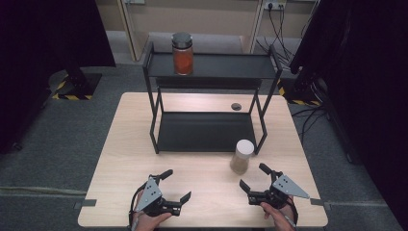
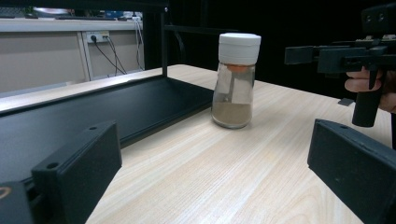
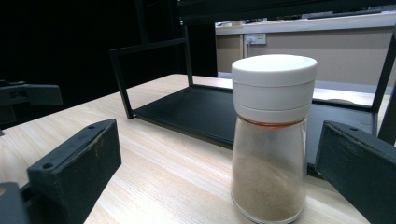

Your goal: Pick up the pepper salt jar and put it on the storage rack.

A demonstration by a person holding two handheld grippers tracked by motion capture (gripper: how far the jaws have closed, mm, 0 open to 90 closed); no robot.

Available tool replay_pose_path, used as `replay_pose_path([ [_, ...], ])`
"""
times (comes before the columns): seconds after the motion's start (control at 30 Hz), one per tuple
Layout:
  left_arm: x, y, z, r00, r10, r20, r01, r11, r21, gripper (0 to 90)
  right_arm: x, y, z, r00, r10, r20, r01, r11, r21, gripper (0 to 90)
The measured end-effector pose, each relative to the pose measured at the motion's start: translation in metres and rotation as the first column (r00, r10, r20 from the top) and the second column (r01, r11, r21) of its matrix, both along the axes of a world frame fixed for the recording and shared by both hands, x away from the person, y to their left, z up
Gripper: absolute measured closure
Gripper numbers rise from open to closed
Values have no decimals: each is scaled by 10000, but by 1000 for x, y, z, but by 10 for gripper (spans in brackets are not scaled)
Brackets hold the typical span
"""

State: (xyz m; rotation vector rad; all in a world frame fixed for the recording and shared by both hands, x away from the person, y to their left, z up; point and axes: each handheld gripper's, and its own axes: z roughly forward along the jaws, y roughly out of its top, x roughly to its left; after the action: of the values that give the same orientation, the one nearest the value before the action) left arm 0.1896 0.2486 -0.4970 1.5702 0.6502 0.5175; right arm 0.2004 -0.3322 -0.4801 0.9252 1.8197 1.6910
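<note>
Both jaws open: left gripper (image 1: 174, 186), right gripper (image 1: 253, 177). White-cap spice shaker (image 1: 241, 156) upright on worktop (image 1: 125, 159) just beside black rack (image 1: 207, 131); orange-filled jar (image 1: 183, 54) on top shelf.

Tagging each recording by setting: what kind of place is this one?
Probably a lab or recording studio rather than a home: a bare wooden table with a black two-tier shelf rack, dark curtains on both sides, and wall sockets with trailing cables.
</note>
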Motion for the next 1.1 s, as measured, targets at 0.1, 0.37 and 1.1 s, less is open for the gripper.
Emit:
replay_pose_path([
  [0.1, 0, 1, -2, 10000, 44, -49, -45, 10000, -52, 22, 1, 1, 1, 9999, -120, -1, 120, 9999, -10, 6],
  [0.37, -2, 4, -3, 9998, 137, -123, -138, 9998, -145, 22, 6, 4, 2, 9980, -626, -24, 625, 9978, -198, 9],
  [1.1, -4, 2, -8, 9994, 122, -320, -125, 9999, -84, 22, 38, 17, 6, 9947, -1007, -214, 998, 9942, -401, 12],
])
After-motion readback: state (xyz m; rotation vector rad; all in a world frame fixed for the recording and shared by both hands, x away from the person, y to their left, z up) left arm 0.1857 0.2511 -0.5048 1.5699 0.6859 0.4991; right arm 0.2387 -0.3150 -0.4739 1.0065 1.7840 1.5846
